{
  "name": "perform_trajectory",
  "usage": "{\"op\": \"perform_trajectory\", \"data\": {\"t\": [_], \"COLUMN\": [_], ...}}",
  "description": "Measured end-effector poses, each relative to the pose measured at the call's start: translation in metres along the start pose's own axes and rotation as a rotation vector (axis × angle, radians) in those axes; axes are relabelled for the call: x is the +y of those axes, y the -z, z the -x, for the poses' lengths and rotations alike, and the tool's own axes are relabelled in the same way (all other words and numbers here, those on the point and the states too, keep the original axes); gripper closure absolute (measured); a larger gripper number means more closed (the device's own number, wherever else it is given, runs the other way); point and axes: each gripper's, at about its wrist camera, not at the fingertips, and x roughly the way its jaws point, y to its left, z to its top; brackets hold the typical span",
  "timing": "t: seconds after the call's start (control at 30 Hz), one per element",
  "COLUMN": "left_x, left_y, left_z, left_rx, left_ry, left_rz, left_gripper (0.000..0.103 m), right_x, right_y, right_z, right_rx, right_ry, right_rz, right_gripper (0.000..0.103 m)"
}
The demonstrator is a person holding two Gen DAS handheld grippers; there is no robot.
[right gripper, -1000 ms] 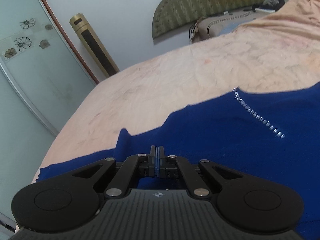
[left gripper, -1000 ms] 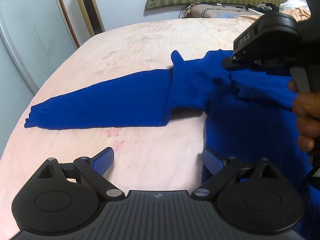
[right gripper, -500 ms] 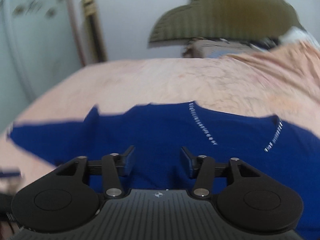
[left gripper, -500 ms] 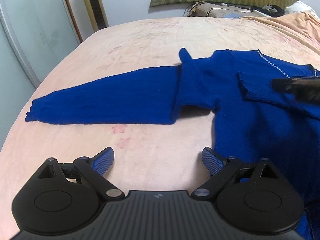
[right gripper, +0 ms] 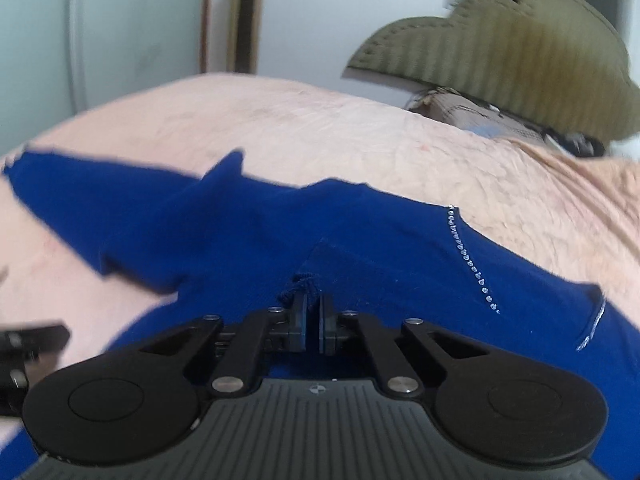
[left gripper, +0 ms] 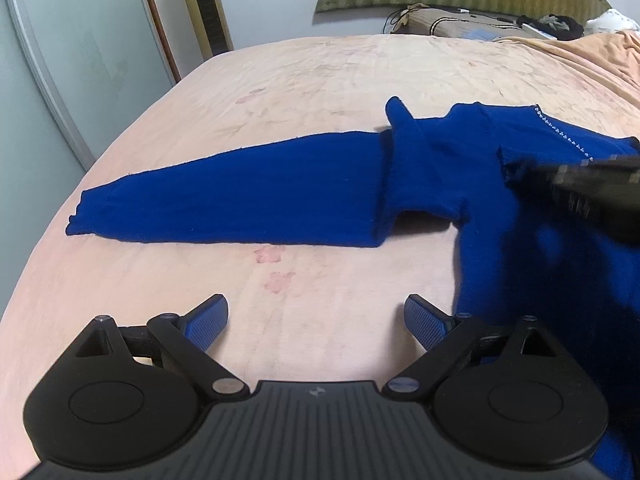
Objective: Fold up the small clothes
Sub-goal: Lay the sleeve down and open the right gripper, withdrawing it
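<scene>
Since the earlier frame our right gripper (right gripper: 313, 322) has swung back over the folded-in right sleeve's cuff (right gripper: 306, 280), its fingers opening then closing together, cuff just ahead. Our left gripper (left gripper: 316, 322) waits, fingers apart. The blue sweater (left gripper: 432, 168) lies centre-right on the bed (left gripper: 320, 80); its other sleeve (left gripper: 240, 200), unfolded, stretches leftward.

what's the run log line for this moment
task: fold sweater | left tool: open, over bed | right tool: just closed, cuff at tips, grip unclear
</scene>
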Motion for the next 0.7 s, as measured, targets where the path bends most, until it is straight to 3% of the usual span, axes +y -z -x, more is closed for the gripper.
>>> {"op": "perform_trajectory", "data": {"t": [0.13,0.27,0.3,0.33,0.4,0.57,0.7], "left_x": [-0.004,-0.007,-0.007,-0.007,-0.007,-0.005,-0.008], "left_y": [0.0,0.0,0.0,0.001,0.001,-0.001,-0.001], "left_z": [-0.002,-0.001,-0.001,-0.001,0.0,-0.006,-0.003], "left_rx": [0.007,0.007,0.009,0.008,0.003,0.022,0.015], "left_ry": [-0.004,-0.007,-0.008,-0.008,-0.015,-0.03,-0.032], "left_rz": [-0.007,-0.015,-0.019,-0.022,-0.027,0.004,-0.005], "left_gripper": [0.007,0.007,0.007,0.007,0.007,0.007,0.007], "right_x": [-0.003,0.003,0.003,0.001,-0.009,-0.035,-0.053], "right_y": [-0.01,-0.012,-0.011,-0.009,-0.005,0.009,0.022], "right_z": [0.006,-0.001,-0.005,-0.009,-0.007,0.036,0.021], "right_rx": [-0.052,-0.033,-0.025,-0.005,0.012,-0.065,0.065], "right_ry": [-0.019,-0.056,-0.064,-0.088,-0.127,-0.104,-0.088], "right_rz": [-0.063,-0.066,-0.07,-0.091,-0.164,-0.289,-0.345], "right_gripper": [0.096,0.096,0.094,0.081,0.073,0.055,0.053]}}
